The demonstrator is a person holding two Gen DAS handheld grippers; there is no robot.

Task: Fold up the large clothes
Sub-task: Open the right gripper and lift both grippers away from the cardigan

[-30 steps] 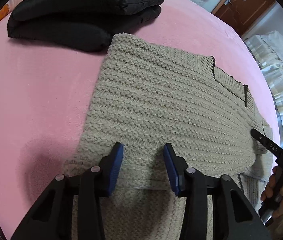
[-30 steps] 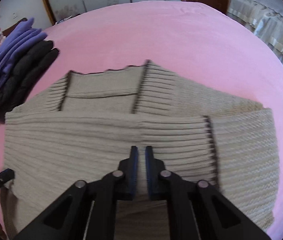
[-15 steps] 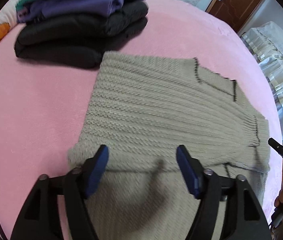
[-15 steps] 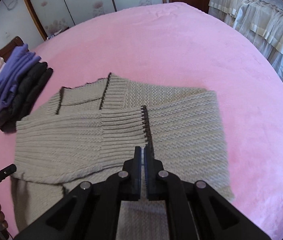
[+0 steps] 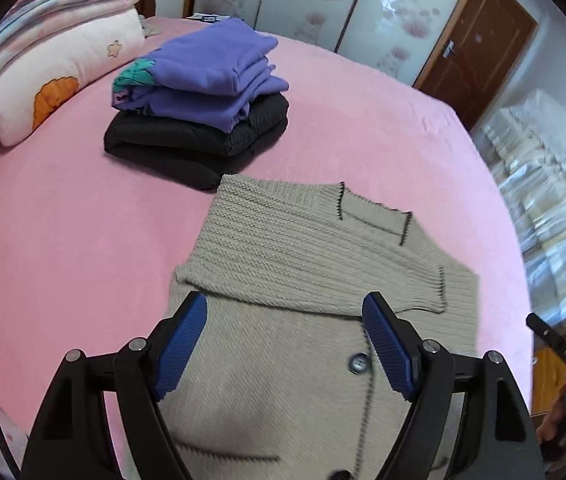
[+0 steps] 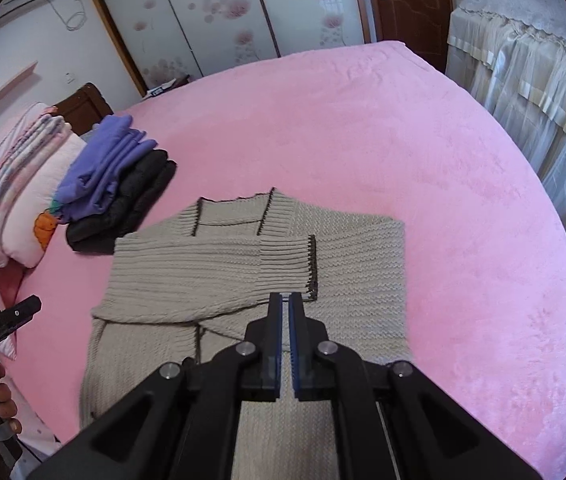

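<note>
Beige knit cardigan (image 5: 315,280) lies flat on the pink bed (image 5: 63,240), just in front of the stack of folded clothes (image 5: 203,120), which sits between it and the pillow (image 5: 55,76). Both sleeves look folded across the chest, the ribbed cuff (image 6: 310,266) of the top sleeve ending right of the cardigan's middle, the buttoned lower half hanging toward me and not yet folded. My left gripper (image 5: 285,346) is above the cardigan's lower half near a button (image 5: 357,362); its jaws have just been opening, stand wide now, nothing between them, pads clear of the knit. My right gripper (image 6: 285,308) hovers over the cardigan just below that cuff, jaws pressed nearly together, and I see no fabric pinched between them, so empty as far as I can tell. Step in hand, my read: sleeves done, next is the hem-to-collar fold. To do it well: drop both grippers to the hem corners nearest me, open the right one first, pinch both layers of knit at matching points either side of the button line, lift only enough to clear, carry straight toward the collar (image 6: 229,214), lay it square. Risk: thick loose knit sags and drags the sleeves crooked; a one-layer pinch leaves the back panel behind. Keep clear of the stack.
</note>
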